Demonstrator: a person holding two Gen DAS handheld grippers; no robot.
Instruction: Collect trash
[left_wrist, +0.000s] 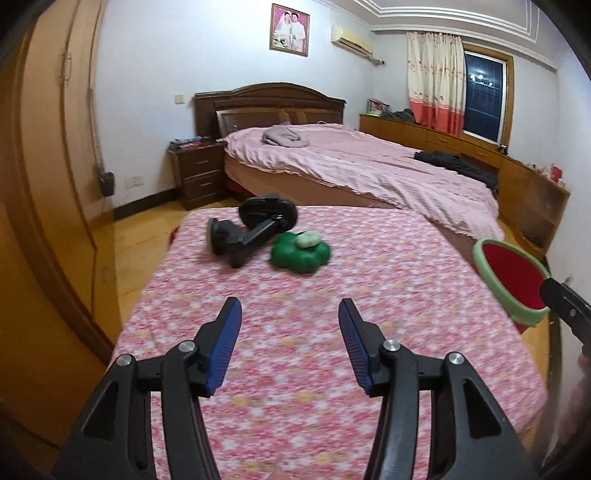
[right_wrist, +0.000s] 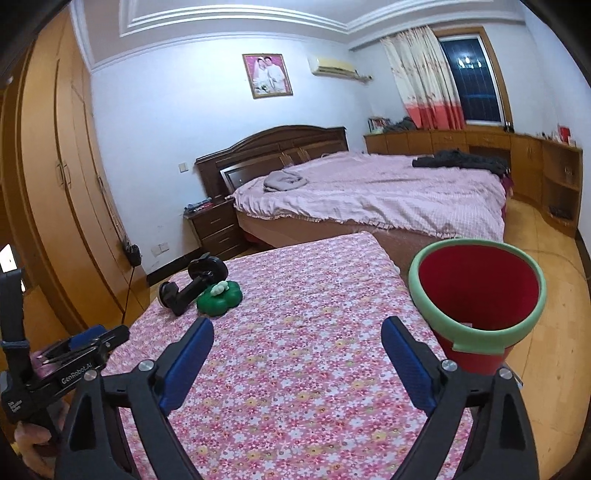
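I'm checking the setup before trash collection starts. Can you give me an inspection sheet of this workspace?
Surface: flowered tablecloth, bare in front.
Job's things: red bin with green rim at the table's right edge; whitish wad lying on a green clover-shaped object.
Clutter: black suction mount beside the clover.
Grippers: left gripper and right gripper open, nothing between the jaws.
Cables: cord hanging by the wardrobe.
Surroundings: bed, nightstand.

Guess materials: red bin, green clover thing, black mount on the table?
Red bin: likely matte silicone or soft plastic, with a thick pale green rolled rim. Green clover piece: glossy moulded plastic, showing highlights. Black mount: hard, semi-gloss plastic; its disc base could be rubber.
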